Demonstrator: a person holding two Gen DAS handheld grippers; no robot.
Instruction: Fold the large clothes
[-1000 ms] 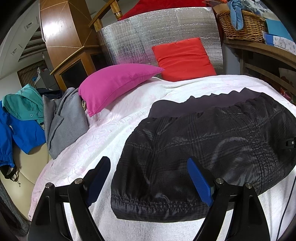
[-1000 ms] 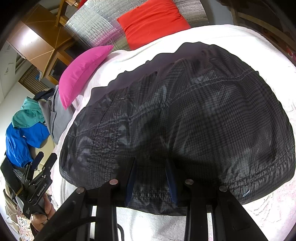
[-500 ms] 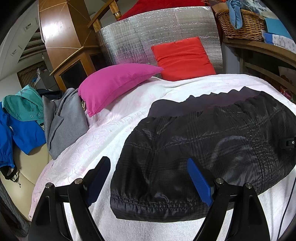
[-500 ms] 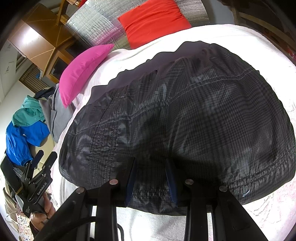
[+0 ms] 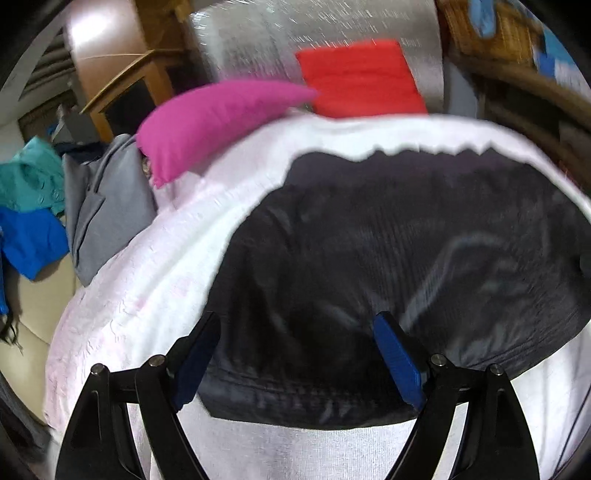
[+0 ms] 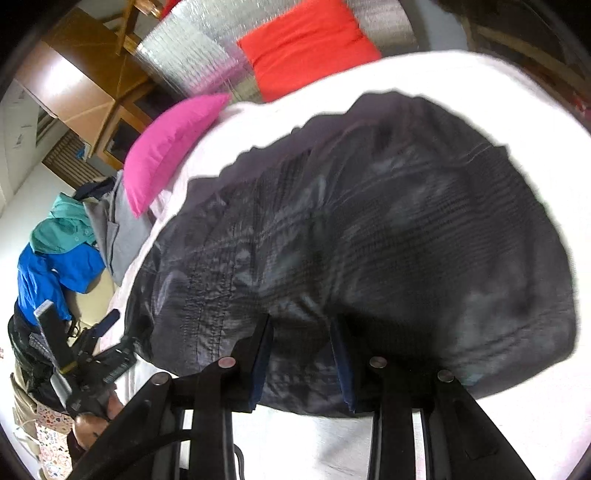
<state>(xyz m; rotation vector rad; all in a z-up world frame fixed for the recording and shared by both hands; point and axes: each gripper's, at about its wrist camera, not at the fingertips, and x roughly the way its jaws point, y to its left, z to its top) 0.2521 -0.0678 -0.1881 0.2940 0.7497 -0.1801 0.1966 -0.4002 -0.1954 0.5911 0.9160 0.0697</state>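
A dark checked padded garment [image 5: 406,258] lies spread on the white bedcover [image 5: 155,280], its gathered hem toward me. My left gripper [image 5: 297,321] stands wide open just over the garment's near left corner, left pad above the cover's edge, right pad above the fabric, nothing pinched. In the right wrist view the same garment [image 6: 369,240] fills the middle. My right gripper [image 6: 301,325] is narrowed on a bunch of the hem near its middle. The left gripper [image 6: 79,314] shows there at the lower left, held by a hand [image 6: 92,417].
A pink pillow [image 5: 221,118] and a red cushion [image 5: 362,85] lie at the bed's head against a silver padded board. Grey, teal and blue clothes [image 5: 103,206] hang over the bed's left side. A wicker basket [image 5: 491,29] sits on a wooden shelf at the right.
The left gripper has dipped and come nearer the garment's near left corner; its view is now blurred. The right gripper has shifted slightly with the hem still between its pads.
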